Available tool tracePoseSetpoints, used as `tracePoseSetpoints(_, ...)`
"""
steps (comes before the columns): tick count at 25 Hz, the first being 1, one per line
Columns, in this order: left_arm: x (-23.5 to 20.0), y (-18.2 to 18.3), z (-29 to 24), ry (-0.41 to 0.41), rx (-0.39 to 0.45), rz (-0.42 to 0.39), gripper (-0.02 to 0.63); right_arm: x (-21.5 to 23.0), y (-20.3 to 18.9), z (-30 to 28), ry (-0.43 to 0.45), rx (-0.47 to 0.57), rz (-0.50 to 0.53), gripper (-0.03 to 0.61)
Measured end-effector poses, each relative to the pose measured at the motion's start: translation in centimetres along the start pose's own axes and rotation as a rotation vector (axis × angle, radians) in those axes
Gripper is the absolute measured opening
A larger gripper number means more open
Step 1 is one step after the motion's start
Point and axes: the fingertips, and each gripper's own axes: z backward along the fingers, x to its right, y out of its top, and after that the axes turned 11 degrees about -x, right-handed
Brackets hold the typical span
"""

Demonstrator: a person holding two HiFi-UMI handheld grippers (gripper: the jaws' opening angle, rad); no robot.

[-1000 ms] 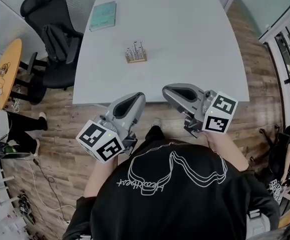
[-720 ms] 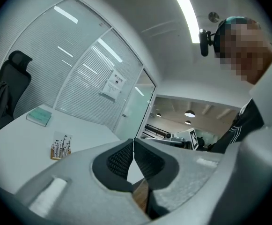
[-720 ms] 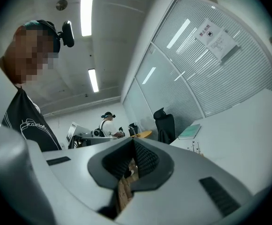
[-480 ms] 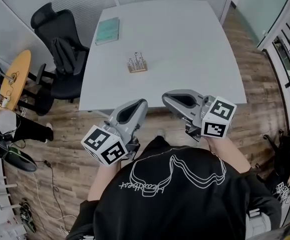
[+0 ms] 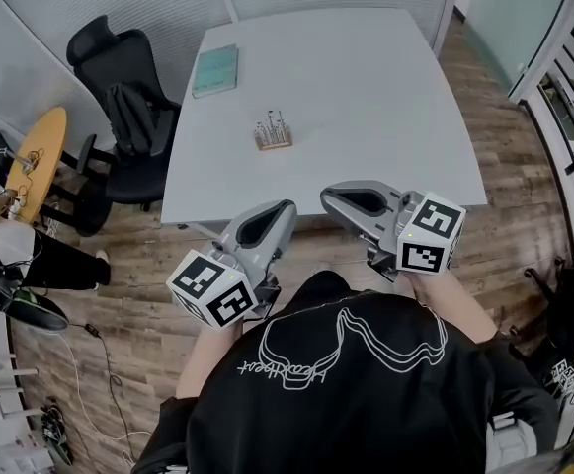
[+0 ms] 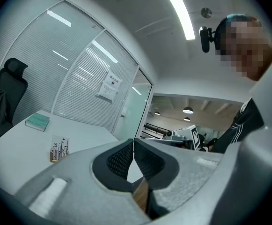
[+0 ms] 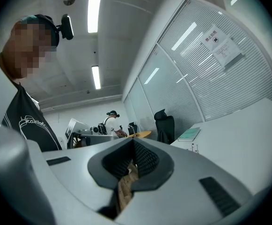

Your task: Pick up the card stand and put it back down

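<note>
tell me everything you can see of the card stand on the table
The card stand is a small, low block that looks like pale wood, with a cluster of thin upright pins, seemingly metal, rising from its top. Whether any pin holds a card is too small to tell. It stands upright and alone near the middle of the white table, touching only the tabletop. The left tool and right tool are both shut and well short of it, by the table's near edge.

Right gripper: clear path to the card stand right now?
Probably yes. Nothing lies between the right gripper, by the table edge, and the card stand out in the open. The gripper's jaws are shut, so they must open first.
</note>
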Motion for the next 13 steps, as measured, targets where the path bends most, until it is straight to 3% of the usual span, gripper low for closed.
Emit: tracePoseSetpoints(13,1.4,-0.9,-0.6,0.025,-0.023,-0.026,0.018,0.0,-1.1,0.8,-0.022,-0.010,-0.002,0.008)
